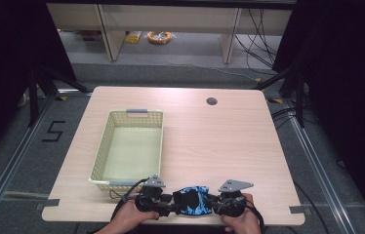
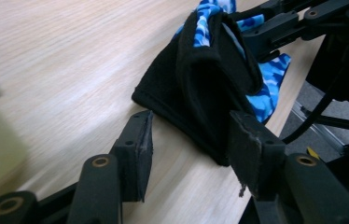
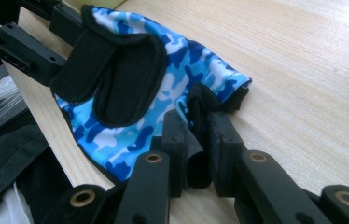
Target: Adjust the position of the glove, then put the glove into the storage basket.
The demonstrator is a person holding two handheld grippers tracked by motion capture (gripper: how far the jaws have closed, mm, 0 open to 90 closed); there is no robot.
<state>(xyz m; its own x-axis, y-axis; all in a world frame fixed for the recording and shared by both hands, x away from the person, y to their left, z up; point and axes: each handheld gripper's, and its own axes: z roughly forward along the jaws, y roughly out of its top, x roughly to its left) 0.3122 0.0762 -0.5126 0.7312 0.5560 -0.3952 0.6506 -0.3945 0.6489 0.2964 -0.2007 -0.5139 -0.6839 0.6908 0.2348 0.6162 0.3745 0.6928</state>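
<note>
A fingerless glove (image 1: 195, 201) in blue camouflage print with black trim lies at the table's front edge, between my two grippers. My right gripper (image 3: 198, 140) is shut on a fold of the glove (image 3: 186, 70) at its finger end, with black fabric pinched between the jaws. My left gripper (image 2: 193, 149) is open, and the black cuff of the glove (image 2: 210, 70) reaches in between its jaws, close to the right one. In the high view the left gripper (image 1: 174, 201) and the right gripper (image 1: 213, 202) face each other across the glove, each held by a hand.
A pale yellow plastic basket (image 1: 100, 151) stands left of centre on the wooden table (image 1: 219, 141), its near end just behind my left gripper. A cable hole (image 1: 212, 101) sits near the table's far edge. Cables trail off the front edge.
</note>
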